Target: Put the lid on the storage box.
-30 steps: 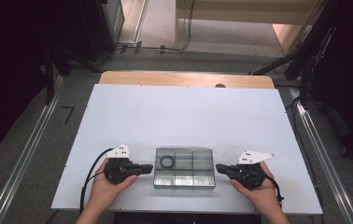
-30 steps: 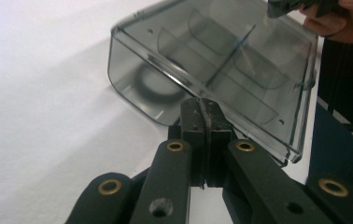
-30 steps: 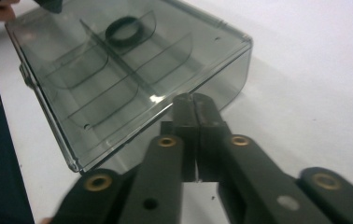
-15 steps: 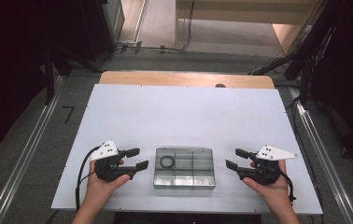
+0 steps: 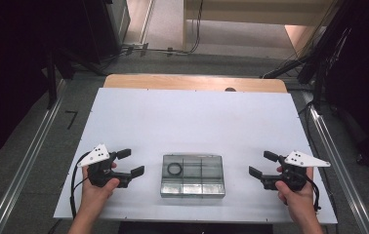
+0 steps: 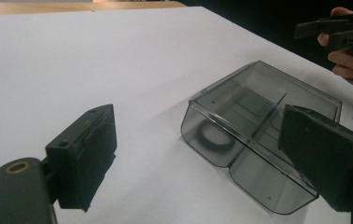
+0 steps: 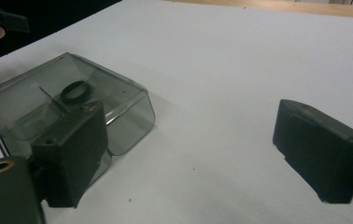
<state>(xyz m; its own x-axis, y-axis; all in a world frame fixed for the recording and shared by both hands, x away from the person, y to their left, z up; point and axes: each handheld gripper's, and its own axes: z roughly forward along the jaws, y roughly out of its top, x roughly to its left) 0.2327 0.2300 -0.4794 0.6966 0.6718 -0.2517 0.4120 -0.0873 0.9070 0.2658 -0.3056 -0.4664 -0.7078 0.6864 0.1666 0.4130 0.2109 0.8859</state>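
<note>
A clear grey plastic box (image 5: 192, 175) with compartments lies flat near the front middle of the white table (image 5: 192, 117). A black ring (image 5: 174, 169) sits in its left compartment. My left gripper (image 5: 131, 162) is held left of the box, apart from it; its jaws have just been opening and hold nothing. My right gripper (image 5: 263, 164) is right of the box, also apart; its jaws have just been opening and are empty. In the left gripper view the box (image 6: 258, 135) and ring (image 6: 212, 135) lie ahead. In the right gripper view the box (image 7: 123, 102) and ring (image 7: 74, 92) are ahead to the left.
A wooden strip (image 5: 192, 83) runs along the table's far edge. Dark floor, cables and metal rails (image 5: 31, 161) surround the table. The white surface stretches wide beyond the box.
Both grippers have moved outward, away from the box's ends, and their jaws have gone from shut to wide open. The box has stayed in place.
</note>
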